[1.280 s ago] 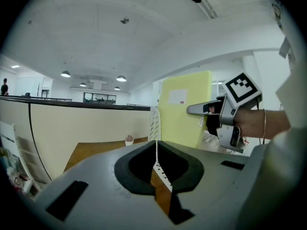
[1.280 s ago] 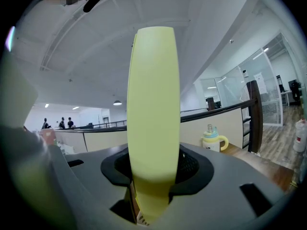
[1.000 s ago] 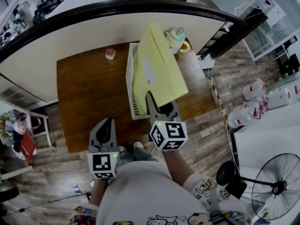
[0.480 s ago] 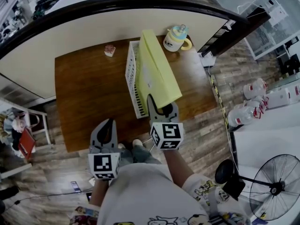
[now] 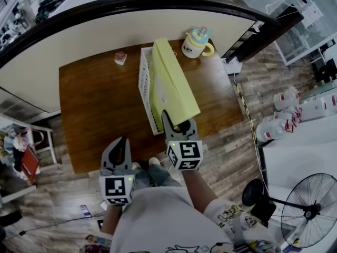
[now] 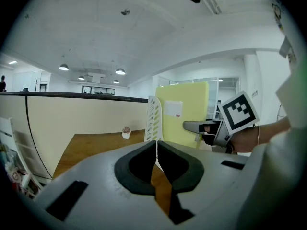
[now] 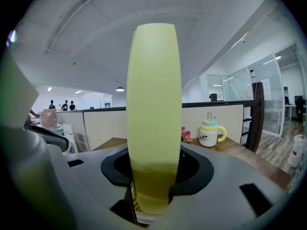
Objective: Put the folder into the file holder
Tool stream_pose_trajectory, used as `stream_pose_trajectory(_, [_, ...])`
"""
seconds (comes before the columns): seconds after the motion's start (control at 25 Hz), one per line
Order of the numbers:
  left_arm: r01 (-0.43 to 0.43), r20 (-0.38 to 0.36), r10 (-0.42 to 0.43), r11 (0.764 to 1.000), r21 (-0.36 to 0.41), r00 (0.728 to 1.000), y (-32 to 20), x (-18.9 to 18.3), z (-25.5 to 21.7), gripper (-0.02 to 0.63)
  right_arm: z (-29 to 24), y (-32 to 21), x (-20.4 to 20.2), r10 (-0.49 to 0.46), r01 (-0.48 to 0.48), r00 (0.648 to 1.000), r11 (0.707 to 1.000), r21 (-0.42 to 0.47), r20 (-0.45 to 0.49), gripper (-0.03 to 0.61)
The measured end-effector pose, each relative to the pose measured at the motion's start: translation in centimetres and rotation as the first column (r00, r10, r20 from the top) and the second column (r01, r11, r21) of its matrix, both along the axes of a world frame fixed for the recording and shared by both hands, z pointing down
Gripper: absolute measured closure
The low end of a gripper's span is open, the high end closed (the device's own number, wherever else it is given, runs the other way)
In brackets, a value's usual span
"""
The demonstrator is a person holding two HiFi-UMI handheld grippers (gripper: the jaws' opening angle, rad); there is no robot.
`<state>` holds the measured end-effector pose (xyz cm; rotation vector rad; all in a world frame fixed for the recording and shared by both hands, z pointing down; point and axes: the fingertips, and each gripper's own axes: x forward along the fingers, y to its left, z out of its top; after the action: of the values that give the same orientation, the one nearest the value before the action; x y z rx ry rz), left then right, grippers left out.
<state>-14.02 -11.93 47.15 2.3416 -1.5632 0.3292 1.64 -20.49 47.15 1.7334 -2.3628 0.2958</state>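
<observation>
A thick pale-yellow folder (image 5: 169, 83) stands on edge over the white slotted file holder (image 5: 143, 83) on the brown table (image 5: 95, 104). My right gripper (image 5: 176, 126) is shut on the folder's near end, and the folder (image 7: 153, 114) fills the space between the jaws in the right gripper view. From the left gripper view the folder (image 6: 184, 111) stands upright next to the holder (image 6: 152, 121). My left gripper (image 5: 117, 147) hangs back at the table's near edge, shut, with nothing in it.
A cream and teal cup with a yellow handle (image 5: 196, 42) stands at the table's far right. A small pink plant pot (image 5: 120, 58) sits at the far edge. A curved partition wall (image 5: 105, 25) runs behind the table. A standing fan (image 5: 308, 212) is on the floor at right.
The right gripper has carried the folder left and turned it more upright over the holder. The left gripper has stayed where it was.
</observation>
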Motion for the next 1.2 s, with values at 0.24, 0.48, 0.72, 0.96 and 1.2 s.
stream_pose_trajectory(0.24, [0.001, 0.004, -0.001, 1.0, -0.006, 1.0, -0.3, -0.1, 0.3, 0.601, 1.1, 0.0, -0.1, -0.004, 0.004, 1.0, 1.0, -0.016, -0.003, 0.407])
stream_pose_trajectory(0.48, [0.001, 0.007, -0.001, 1.0, -0.011, 1.0, -0.5, -0.1, 0.5, 0.601, 2.4, 0.1, -0.1, -0.009, 0.009, 1.0, 0.999, -0.038, -0.006, 0.405])
stream_pose_trajectory(0.72, [0.013, 0.009, -0.013, 1.0, -0.013, 1.0, -0.7, -0.3, 0.7, 0.601, 2.8, 0.2, -0.5, -0.034, 0.033, 0.999, 0.999, -0.037, -0.029, 0.388])
stream_pose_trajectory(0.96, [0.019, 0.007, -0.018, 1.0, -0.01, 1.0, -0.5, -0.3, 0.7, 0.601, 3.3, 0.6, -0.8, -0.062, 0.061, 0.998, 0.997, -0.038, -0.024, 0.382])
stream_pose_trajectory(1.2, [0.025, 0.01, -0.025, 1.0, -0.006, 1.0, -0.3, -0.3, 0.5, 0.601, 3.1, 0.7, -1.1, -0.084, 0.084, 0.996, 0.995, -0.043, -0.001, 0.356])
